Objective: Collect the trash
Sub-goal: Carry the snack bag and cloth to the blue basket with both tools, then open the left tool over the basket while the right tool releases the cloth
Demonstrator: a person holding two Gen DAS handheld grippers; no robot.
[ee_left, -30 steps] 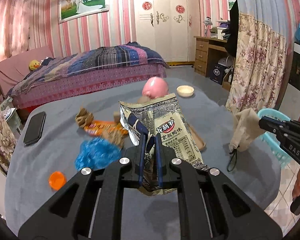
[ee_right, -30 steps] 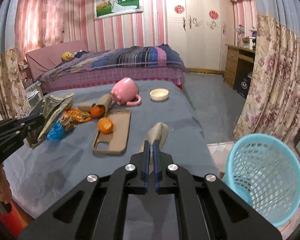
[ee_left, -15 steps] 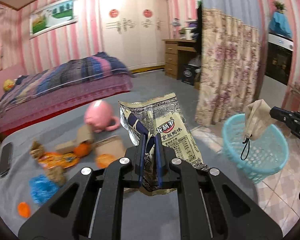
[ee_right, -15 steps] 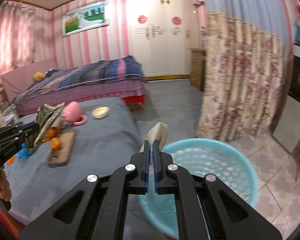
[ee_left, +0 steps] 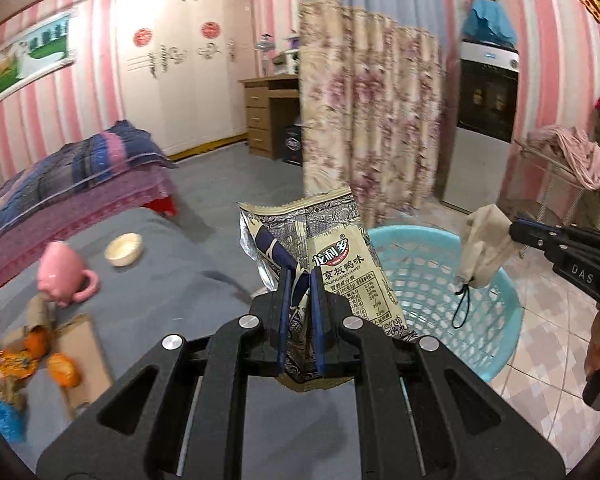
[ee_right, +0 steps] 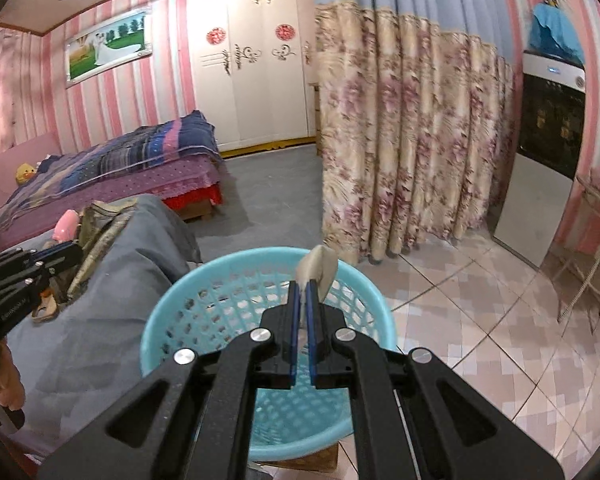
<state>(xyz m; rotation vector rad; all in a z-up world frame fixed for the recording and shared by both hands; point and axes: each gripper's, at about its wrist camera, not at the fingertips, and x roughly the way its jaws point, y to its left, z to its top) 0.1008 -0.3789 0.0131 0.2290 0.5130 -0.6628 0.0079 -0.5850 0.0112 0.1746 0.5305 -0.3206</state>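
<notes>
Pinching a snack wrapper [ee_left: 340, 248] low down with the left gripper [ee_left: 300, 276], closed tight on it, most of the foil standing up above the fingers. Holding a beige pouch [ee_right: 320, 264] by its top in the right gripper [ee_right: 304, 284], also closed. Hanging the pouch over the blue basket [ee_right: 156, 320], with the black cord dangling below it.

Possible troubles from here:
- Releasing the wrapper too soon. Seems to be above the edge of the grey table [ee_left: 172, 280], not yet over the basket opening. Being light and flat, could drift and land on the tiled floor.
- Catching the cord on the rim or in a hole of the mesh, and so leaving the pouch draped over the edge instead of inside.
- Bringing both grippers over one opening together. Already near each other, so could knock fingers, or push the wrapper against the pouch.
- Pressing on the rim. Probably a light plastic basket, easy to tip or slide; cannot tell well what it is set on.

Room for moving: basket just beside the table edge, so only a short way across for the left side. Floral curtain [ee_left: 372, 120] close behind the basket, so little space beyond it. Open tiled floor on the right side. More trash, like orange peels [ee_left: 62, 368], left on the table near a pink mug [ee_left: 60, 272], well apart from both grippers.
</notes>
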